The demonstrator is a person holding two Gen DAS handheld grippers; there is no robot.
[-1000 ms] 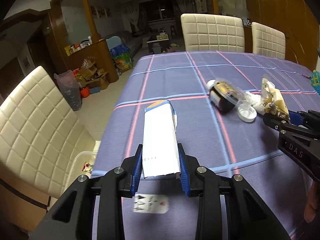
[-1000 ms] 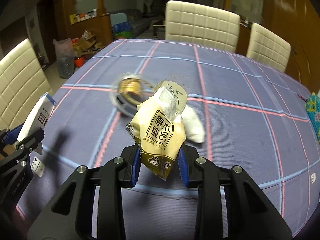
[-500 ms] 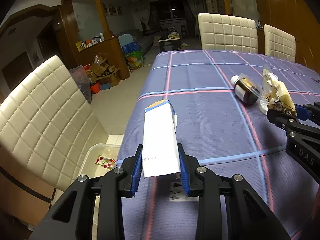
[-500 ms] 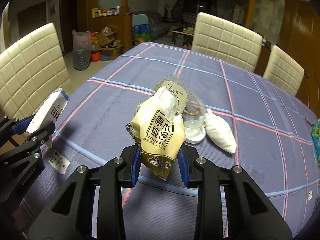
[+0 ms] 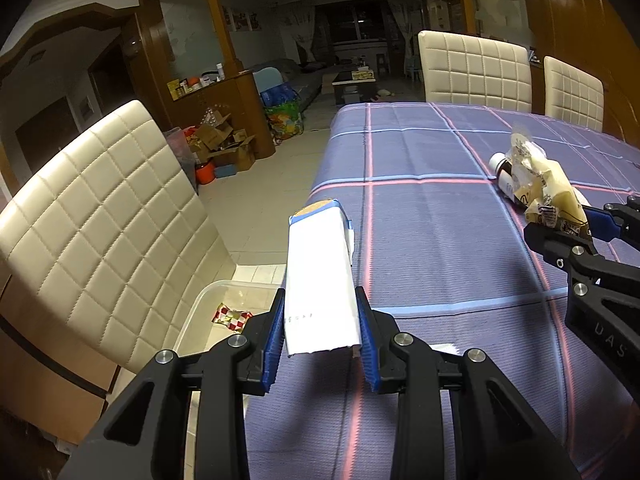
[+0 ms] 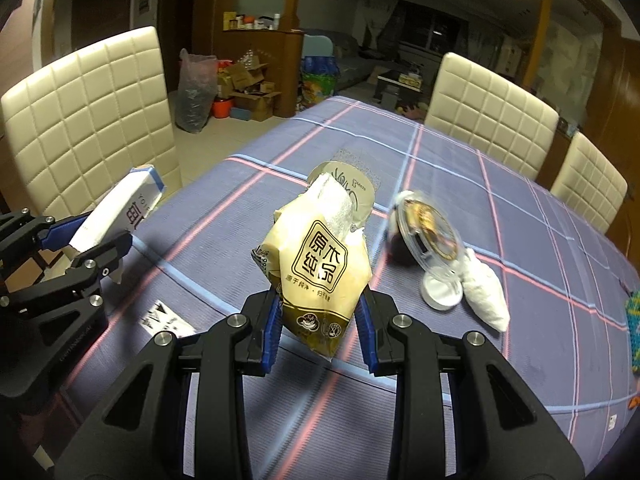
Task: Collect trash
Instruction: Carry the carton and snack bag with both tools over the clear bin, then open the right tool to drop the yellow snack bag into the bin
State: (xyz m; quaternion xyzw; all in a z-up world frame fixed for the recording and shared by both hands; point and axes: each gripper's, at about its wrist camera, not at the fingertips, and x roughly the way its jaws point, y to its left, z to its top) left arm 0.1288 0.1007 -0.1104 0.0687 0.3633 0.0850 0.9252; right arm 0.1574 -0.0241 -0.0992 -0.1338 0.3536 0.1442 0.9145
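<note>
Left gripper (image 5: 320, 344) clamps white carton (image 5: 320, 280), long axis pointing forward. Clear bin (image 5: 200, 304) on floor lies below-left, past table edge (image 5: 316, 192); left nearer. Right gripper (image 6: 320, 328) grips yellow wrapper (image 6: 320, 264) over table.

White rectangular carton (image 5: 320, 284), blue top edge. Yellow-gold plastic wrapper (image 6: 320, 268), black characters. Purple tablecloth (image 5: 432, 208), pink and light-blue check lines. Cream quilted chair (image 5: 100, 216). Red-white checked wrapper (image 5: 232, 315) in clear plastic bin (image 5: 196, 312).

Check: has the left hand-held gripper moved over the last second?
Yes. The left hand-held gripper with its carton shifted left, toward the table edge and bin.
</note>
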